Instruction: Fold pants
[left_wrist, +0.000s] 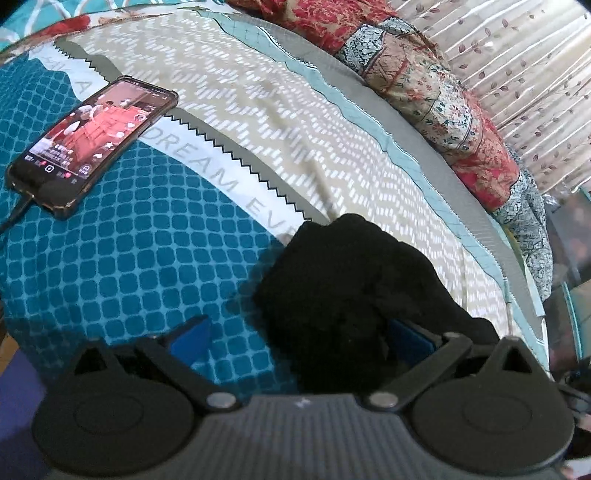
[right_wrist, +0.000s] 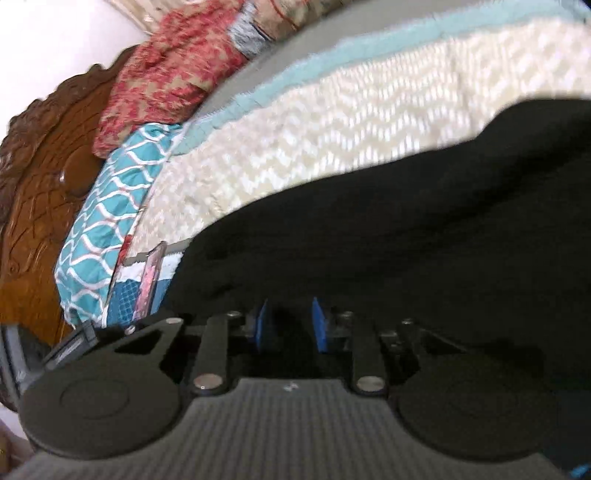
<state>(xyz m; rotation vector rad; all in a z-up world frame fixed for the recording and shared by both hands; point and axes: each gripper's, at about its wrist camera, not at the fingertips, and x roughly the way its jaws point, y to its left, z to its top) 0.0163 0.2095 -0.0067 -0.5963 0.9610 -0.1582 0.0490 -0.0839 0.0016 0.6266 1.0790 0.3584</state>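
The black pants (left_wrist: 347, 288) lie bunched on the bed, on the teal checked and beige patterned cover. My left gripper (left_wrist: 295, 332) is open just above them; its blue pads (left_wrist: 192, 332) stand wide apart, the right pad at the edge of the black cloth, the left over teal cover. In the right wrist view the pants (right_wrist: 406, 229) fill the right and centre. My right gripper (right_wrist: 290, 325) has its blue pads (right_wrist: 319, 325) close together with black cloth between them, shut on the pants.
A phone (left_wrist: 92, 144) with a lit screen and a cable lies on the bed to the left. Folded patterned quilts (left_wrist: 443, 110) line the far side by a curtain. A carved wooden headboard (right_wrist: 37, 184) and a teal pillow (right_wrist: 103, 221) show in the right wrist view.
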